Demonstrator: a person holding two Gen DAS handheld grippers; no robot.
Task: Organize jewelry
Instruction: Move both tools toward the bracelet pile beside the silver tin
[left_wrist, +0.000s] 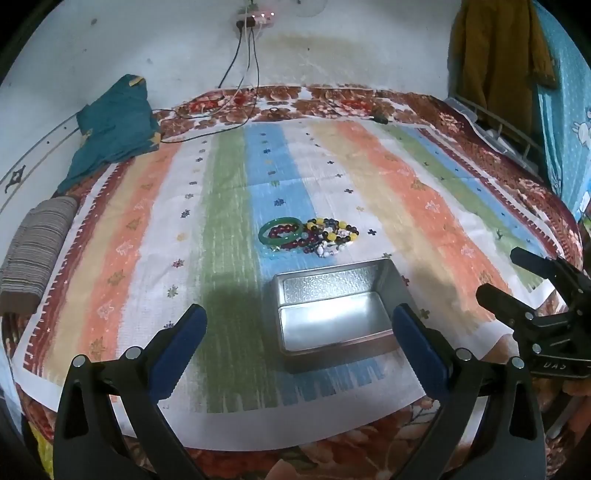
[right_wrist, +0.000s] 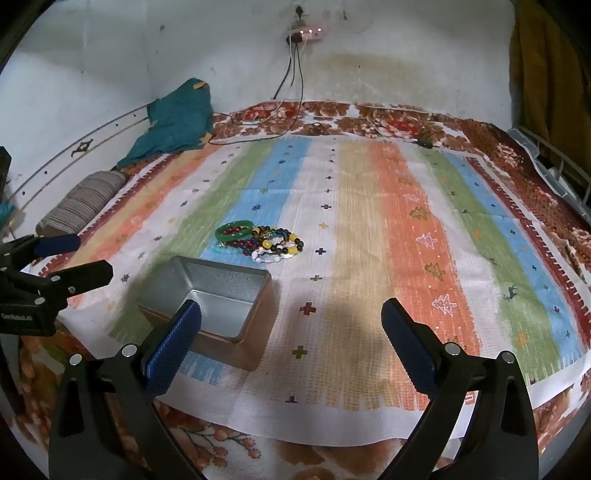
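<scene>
Both hand-held grippers, left (left_wrist: 299, 325) and right (right_wrist: 291, 319), gape wide above striped cloth (right_wrist: 354, 229) flanking the tin (left_wrist: 332, 314).

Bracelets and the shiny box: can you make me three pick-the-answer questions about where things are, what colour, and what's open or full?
1. Where is the bracelet pile?
A. inside the tin
B. on the cloth beyond the tin
C. held by a tool

2. What colour is the smooth bangle?
A. green
B. pink
C. black

3. How is the metal tin?
A. lidded
B. full
C. open and empty

Answers: 1 B, the pile lies on the striped cloth. 2 A, it is a plain green ring. 3 C, its bare bottom shows.
</scene>
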